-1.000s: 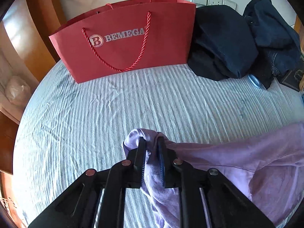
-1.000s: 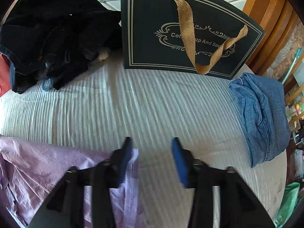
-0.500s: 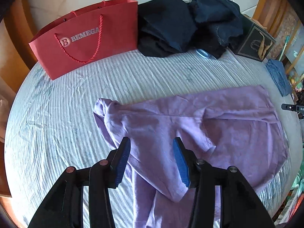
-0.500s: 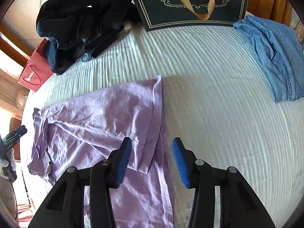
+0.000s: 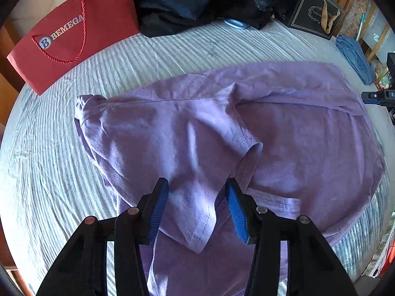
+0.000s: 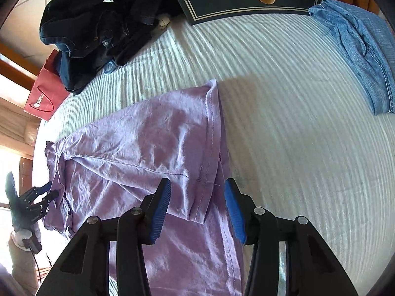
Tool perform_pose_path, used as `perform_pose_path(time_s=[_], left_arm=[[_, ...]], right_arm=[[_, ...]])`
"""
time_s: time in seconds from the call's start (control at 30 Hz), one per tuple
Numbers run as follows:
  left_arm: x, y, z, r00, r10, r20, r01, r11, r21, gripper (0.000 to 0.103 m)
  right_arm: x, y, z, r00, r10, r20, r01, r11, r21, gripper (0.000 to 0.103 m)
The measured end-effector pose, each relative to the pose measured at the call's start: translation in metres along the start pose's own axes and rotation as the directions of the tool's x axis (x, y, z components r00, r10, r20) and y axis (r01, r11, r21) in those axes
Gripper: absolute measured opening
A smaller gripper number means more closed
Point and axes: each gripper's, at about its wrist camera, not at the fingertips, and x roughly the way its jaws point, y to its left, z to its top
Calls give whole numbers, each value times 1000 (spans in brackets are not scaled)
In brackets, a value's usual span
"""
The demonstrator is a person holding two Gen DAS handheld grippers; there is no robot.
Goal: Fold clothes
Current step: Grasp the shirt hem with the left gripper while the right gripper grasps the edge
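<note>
Two sets of jaws hang parted and empty above my purple shirt (image 5: 284, 133), whose loose sleeve (image 5: 197, 222) between the left gripper (image 5: 197, 209) blades could bunch if pinched carelessly.

A bed (image 5: 61, 172) with a ribbed pale cover carries the purple shirt (image 5: 284, 133), spread flat. Along its far edge lie a red bag (image 5: 74, 39), dark clothes (image 5: 197, 2), a black bag (image 5: 313, 14) and folded denim (image 6: 363, 51).

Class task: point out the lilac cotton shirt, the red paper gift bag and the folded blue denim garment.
lilac cotton shirt (image 5: 153, 133), left wrist view, shoulder panel.
red paper gift bag (image 5: 106, 22), left wrist view, front face.
folded blue denim garment (image 6: 358, 49), right wrist view, top layer.
</note>
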Motion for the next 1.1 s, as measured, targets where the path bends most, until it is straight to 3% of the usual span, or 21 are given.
perform_pose_path(time_s=[0.03,0.07,0.1,0.17,0.2,0.3,0.4,0.5,0.6,0.63,0.67,0.77,0.87,0.9,1.0,1.07,1.1], left_arm=[[1,0,-1,1000,8,1,-8,1000,4,35],[2,0,-3,1000,16,2,-16,1000,7,12],[1,2,-3,1000,14,7,-14,1000,-5,6],[-4,7,-3,1000,18,25,-17,999,-28,4],[-7,9,-2,999,26,39,-24,999,-36,4],[-19,21,1,996,47,72,-43,997,-66,4],[-31,30,3,994,57,97,-48,995,-92,3],[-39,33,5,992,53,114,-42,994,-96,3],[-48,34,1,991,42,127,-30,995,-96,3],[-51,34,-3,991,36,130,-23,995,-95,3],[-54,34,-9,991,27,129,-15,996,-90,3],[-52,29,-24,995,13,96,-7,998,-61,3],[-42,23,-35,999,9,40,-8,1000,-30,4],[-39,22,-37,1000,9,21,-8,1000,-22,4],[-46,25,-34,1000,5,29,-3,999,-40,7],[-55,35,-23,998,6,67,-1,997,-79,31],[-60,40,-18,996,8,86,1,995,-98,38]], right_arm=[[2,0,1,1000,6,-5,-6,1000,7,45],[5,0,1,1000,18,-12,-18,1000,9,45],[8,1,2,999,31,-19,-31,999,11,44],[13,6,2,999,33,-28,-33,999,-5,15],[13,13,2,1000,4,-23,-5,999,-40,7],[-2,34,10,991,-117,65,126,979,-160,7],[-27,57,22,958,-197,208,250,930,-269,7],[-60,77,32,913,-188,361,314,890,-331,7],[-85,85,24,877,-148,457,346,854,-388,7],[-87,82,18,881,-142,452,344,848,-404,7],[-84,75,10,898,-137,418,322,852,-412,7],[-48,41,-19,965,-150,216,229,883,-410,8],[-14,14,-44,978,-203,55,209,903,-375,14],[-6,6,-51,976,-216,15,207,910,-360,22],[-21,-5,-43,987,-154,48,161,951,-262,43],[-34,-9,-26,988,-122,97,139,969,-202,45],[-37,-10,-16,988,-108,113,127,977,-171,45]])
